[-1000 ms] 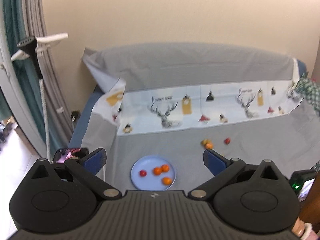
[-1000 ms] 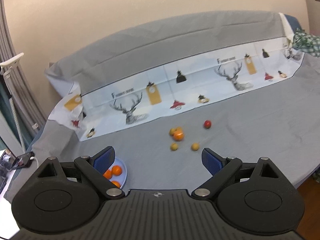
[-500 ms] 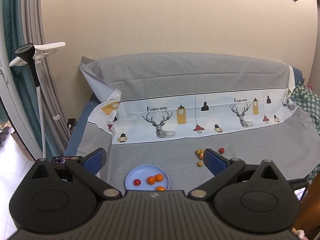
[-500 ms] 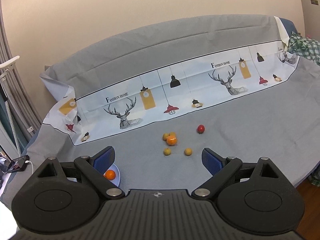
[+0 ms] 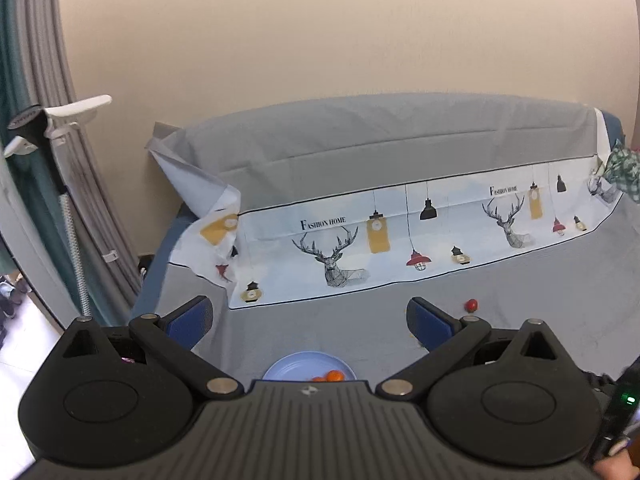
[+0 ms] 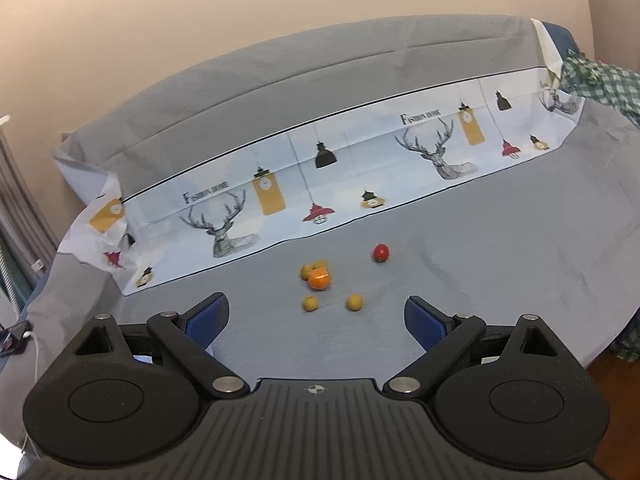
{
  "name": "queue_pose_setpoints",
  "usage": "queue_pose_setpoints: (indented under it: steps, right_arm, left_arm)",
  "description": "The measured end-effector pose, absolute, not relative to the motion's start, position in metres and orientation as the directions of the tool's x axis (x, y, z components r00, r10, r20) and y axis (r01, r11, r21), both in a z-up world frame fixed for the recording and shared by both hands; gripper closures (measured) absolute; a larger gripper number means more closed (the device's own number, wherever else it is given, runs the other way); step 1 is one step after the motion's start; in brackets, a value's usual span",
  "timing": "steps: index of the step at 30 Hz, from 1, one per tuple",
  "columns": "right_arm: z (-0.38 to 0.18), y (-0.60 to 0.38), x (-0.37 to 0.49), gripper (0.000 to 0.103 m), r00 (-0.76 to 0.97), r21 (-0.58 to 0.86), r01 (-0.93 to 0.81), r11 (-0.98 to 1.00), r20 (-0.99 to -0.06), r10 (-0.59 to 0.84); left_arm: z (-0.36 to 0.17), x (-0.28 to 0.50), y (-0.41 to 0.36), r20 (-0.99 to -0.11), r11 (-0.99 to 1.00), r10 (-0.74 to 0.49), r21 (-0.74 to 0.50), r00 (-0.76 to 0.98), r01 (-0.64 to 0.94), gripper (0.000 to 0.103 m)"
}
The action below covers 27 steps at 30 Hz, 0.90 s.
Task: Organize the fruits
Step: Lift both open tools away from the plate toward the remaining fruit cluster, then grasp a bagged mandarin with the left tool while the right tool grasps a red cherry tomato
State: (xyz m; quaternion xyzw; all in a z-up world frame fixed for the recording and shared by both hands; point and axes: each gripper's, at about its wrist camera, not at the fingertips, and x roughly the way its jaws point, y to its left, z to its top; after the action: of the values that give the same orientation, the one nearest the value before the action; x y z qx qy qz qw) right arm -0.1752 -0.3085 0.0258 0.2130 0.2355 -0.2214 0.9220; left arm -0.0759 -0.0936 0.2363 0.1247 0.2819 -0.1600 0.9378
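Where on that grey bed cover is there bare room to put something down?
Bare grey cover lies right of the red fruit, and between the loose fruit and the open right gripper. It is crowded around the orange and on the blue plate.

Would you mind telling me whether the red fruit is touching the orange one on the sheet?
Apart. The right wrist view shows bare grey sheet between the red fruit and the orange fruit.

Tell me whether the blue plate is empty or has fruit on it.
Not empty. The blue plate holds orange fruits at its near edge; the left gripper's body hides the rest, so the full count cannot be told.
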Motion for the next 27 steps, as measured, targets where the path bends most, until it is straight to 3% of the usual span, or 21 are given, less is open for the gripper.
queue_pose_setpoints:
  steps: [4, 12, 17, 20, 27]
  right_arm:
    - [0.012, -0.331, -0.170, 0.007, 0.778, 0.295, 0.540, 0.788, -0.531, -0.335]
    - [-0.040, -0.394, -0.127, 0.006, 0.723, 0.271, 0.625, 0.732, -0.555, -0.411]
    - [-0.089, -0.435, -0.082, 0.006, 0.673, 0.201, 0.667, 0.717, -0.575, -0.465]
    - [-0.117, -0.458, -0.053, 0.006, 0.673, 0.148, 0.651, 0.744, -0.566, -0.476]
    - [-0.180, -0.519, 0.024, 0.006, 0.703, 0.104, 0.522, 0.846, -0.615, -0.358]
  left_arm:
    - [0.203, -0.039, -0.129, -0.671, 0.896, -0.271, 0.087, 0.690, 0.436, 0.000]
    - [0.102, 0.026, -0.220, -0.733, 0.752, -0.445, 0.007, 0.514, 0.659, 0.000]
    - [0.001, 0.084, -0.284, -0.852, 0.741, -0.344, 0.012, 0.395, 0.671, 0.000]
    - [-0.051, 0.131, -0.310, -0.905, 0.786, -0.311, -0.073, 0.290, 0.614, 0.000]
    - [-0.143, 0.209, -0.367, -0.956, 0.849, -0.225, -0.096, 0.190, 0.520, 0.000]
